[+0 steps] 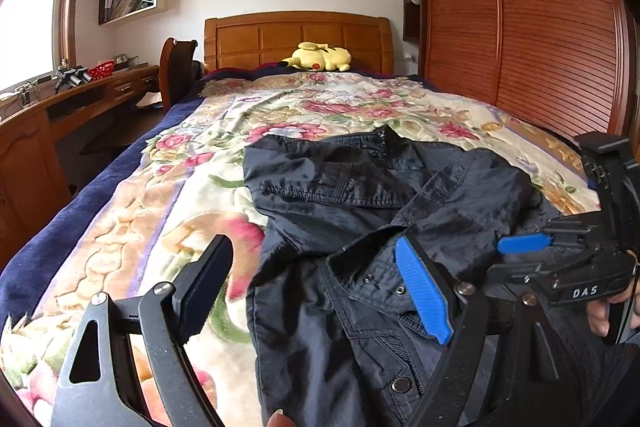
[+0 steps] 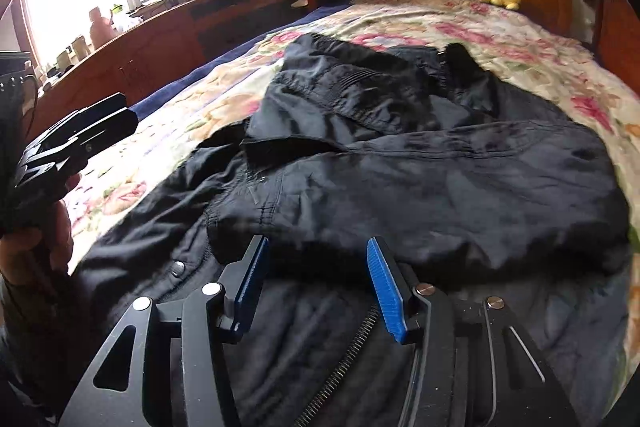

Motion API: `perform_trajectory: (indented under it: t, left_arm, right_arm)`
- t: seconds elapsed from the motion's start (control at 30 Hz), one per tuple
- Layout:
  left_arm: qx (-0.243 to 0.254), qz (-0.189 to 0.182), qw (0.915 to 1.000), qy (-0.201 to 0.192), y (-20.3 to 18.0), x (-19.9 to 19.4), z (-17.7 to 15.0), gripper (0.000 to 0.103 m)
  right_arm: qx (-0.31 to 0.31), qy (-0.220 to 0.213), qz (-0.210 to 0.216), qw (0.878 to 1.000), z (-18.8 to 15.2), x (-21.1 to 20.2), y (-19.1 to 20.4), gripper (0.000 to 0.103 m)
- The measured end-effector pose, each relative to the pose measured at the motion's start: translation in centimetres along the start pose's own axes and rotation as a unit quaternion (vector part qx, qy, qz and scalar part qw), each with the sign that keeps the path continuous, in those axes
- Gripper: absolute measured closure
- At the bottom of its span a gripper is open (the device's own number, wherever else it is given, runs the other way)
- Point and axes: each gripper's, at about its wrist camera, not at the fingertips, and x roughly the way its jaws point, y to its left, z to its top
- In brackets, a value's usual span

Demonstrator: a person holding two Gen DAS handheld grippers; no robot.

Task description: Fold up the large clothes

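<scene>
A dark navy jacket (image 1: 360, 187) lies crumpled on the floral bedspread (image 1: 168, 195), sleeves folded over its body. My left gripper (image 1: 316, 263) is open and empty, its jaws wide apart above the jacket's snap-button front edge. My right gripper (image 2: 316, 255) is open and empty, just above the jacket's (image 2: 400, 167) near hem beside the zipper. It also shows in the left wrist view (image 1: 524, 243) at the right edge, low over the jacket. The left gripper shows at the left of the right wrist view (image 2: 80, 131).
A yellow plush toy (image 1: 320, 57) lies by the wooden headboard (image 1: 296, 39). A wooden desk (image 1: 80, 103) with a chair (image 1: 176, 71) runs along the bed's left side. A slatted wardrobe (image 1: 540, 27) stands on the right.
</scene>
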Motion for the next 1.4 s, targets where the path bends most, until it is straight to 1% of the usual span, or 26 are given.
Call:
perform_trajectory:
  t: [0.1,0.23,0.3,0.47,0.63,0.73,0.87,1.0,1.13,1.3,1.4]
  left_arm:
    - [0.004,-0.002,1.0,0.004,-0.4,0.2,-0.1,0.019]
    - [-0.003,-0.018,0.9997,0.013,-0.6,0.5,-0.2,0.019]
    - [-0.001,-0.021,0.9996,0.02,-0.9,0.8,-0.3,0.019]
    - [0.013,-0.014,0.9989,0.042,-1.7,2.2,-0.4,0.019]
    - [0.028,-0.014,0.9972,0.068,-2.2,3.9,-0.5,0.019]
    - [0.029,-0.018,0.9953,0.091,-2.3,5.2,-0.5,0.019]
    - [0.033,-0.014,0.9934,0.109,-2.4,6.5,-0.6,0.019]
    - [0.057,-0.013,0.9903,0.126,-3.3,7.7,-0.5,0.019]
    - [0.078,-0.015,0.9868,0.141,-4.0,9.0,-0.1,0.019]
    - [0.089,-0.022,0.981,0.171,-4.3,10.8,-0.2,0.019]
    - [0.087,-0.024,0.9782,0.187,-4.1,11.8,-0.8,0.019]
  right_arm:
    - [-0.003,-0.012,-0.037,0.999,-0.4,-0.8,-0.6,0.05]
    - [-0.014,-0.022,-0.098,0.995,-0.9,-1.2,-1.4,0.05]
    - [-0.01,-0.027,-0.11,0.994,-1.1,-1.1,-1.8,0.05]
    - [0.007,-0.032,-0.114,0.993,-1.7,-0.2,-2.2,0.05]
    - [0.005,-0.038,-0.114,0.993,-1.7,0.8,-2.4,0.05]
    - [0.008,-0.042,-0.105,0.994,-2.1,0.8,-3.2,0.05]
    - [0.017,-0.045,-0.096,0.994,-2.5,0.8,-3.8,0.05]
    - [0.022,-0.041,-0.094,0.994,-2.7,1.1,-3.9,0.05]
    - [0.027,-0.049,-0.091,0.994,-2.7,0.8,-4.1,0.05]
    - [0.031,-0.06,-0.093,0.993,-2.9,0.5,-4.2,0.05]
    - [0.033,-0.062,-0.094,0.993,-3.0,0.5,-4.1,0.05]
